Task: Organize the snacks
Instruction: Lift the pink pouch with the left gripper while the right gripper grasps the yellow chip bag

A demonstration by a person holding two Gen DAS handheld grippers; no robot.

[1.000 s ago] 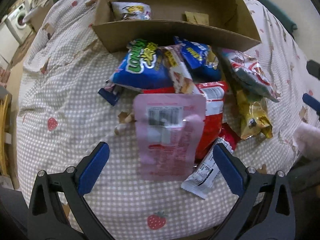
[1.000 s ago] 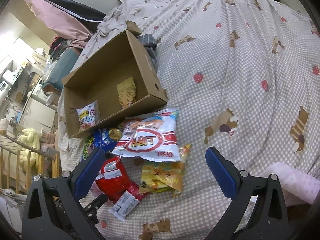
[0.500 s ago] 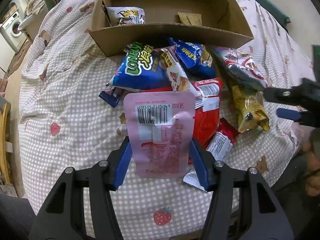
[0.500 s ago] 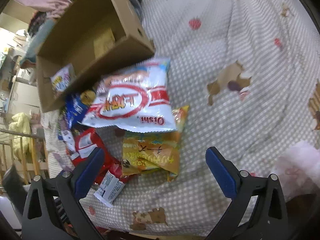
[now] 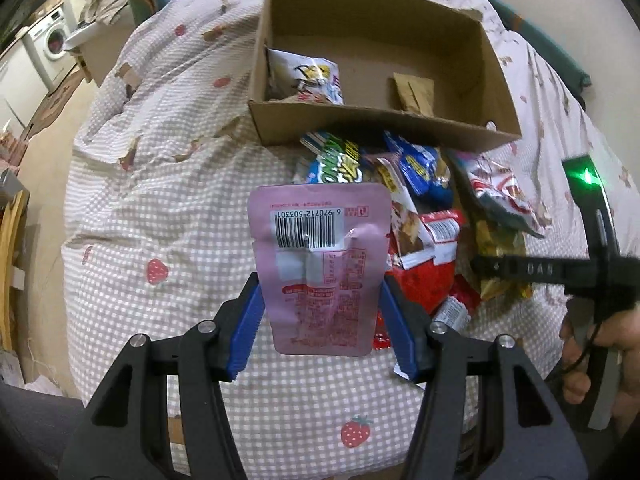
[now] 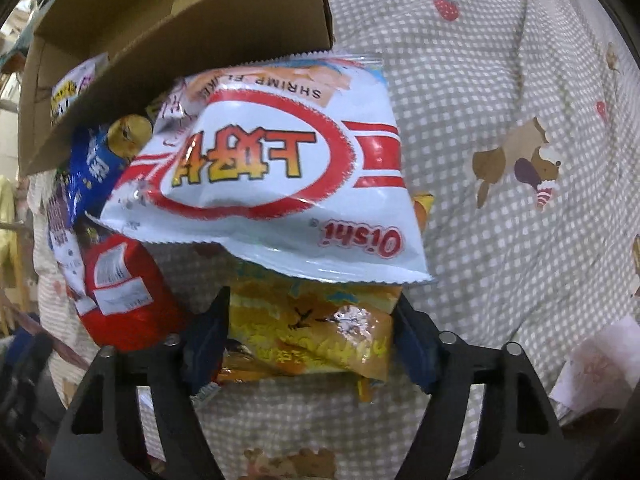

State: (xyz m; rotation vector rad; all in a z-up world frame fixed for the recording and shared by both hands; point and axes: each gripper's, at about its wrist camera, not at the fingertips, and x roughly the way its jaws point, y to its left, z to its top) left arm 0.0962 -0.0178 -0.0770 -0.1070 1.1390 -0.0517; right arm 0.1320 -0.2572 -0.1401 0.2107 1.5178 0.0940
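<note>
My left gripper [image 5: 320,280] is shut on a pink pouch [image 5: 320,264], held barcode side up above the bed. Behind it lies a heap of snacks: a blue-green bag [image 5: 340,164], a red bag [image 5: 424,288] and others. An open cardboard box [image 5: 360,128] holds a white snack bag [image 5: 308,80] and a brown packet [image 5: 414,92]. My right gripper [image 6: 312,336] points down with its jaws closing. Its pads touch both edges of a yellow snack bag [image 6: 312,332] lying on the bed. A white Oishi shrimp bag [image 6: 280,168] overlaps that bag's far end.
The bed has a checked cover [image 5: 160,208] with strawberries. In the left wrist view, a hand [image 5: 580,360] holds the right gripper's body at the right edge. A washing machine [image 5: 52,36] stands far left. Something pink [image 6: 592,364] lies at the bed's right.
My left gripper closed on the pink pouch and lifted it off the pile. My right gripper came down over the yellow bag and its jaws narrowed around it.
</note>
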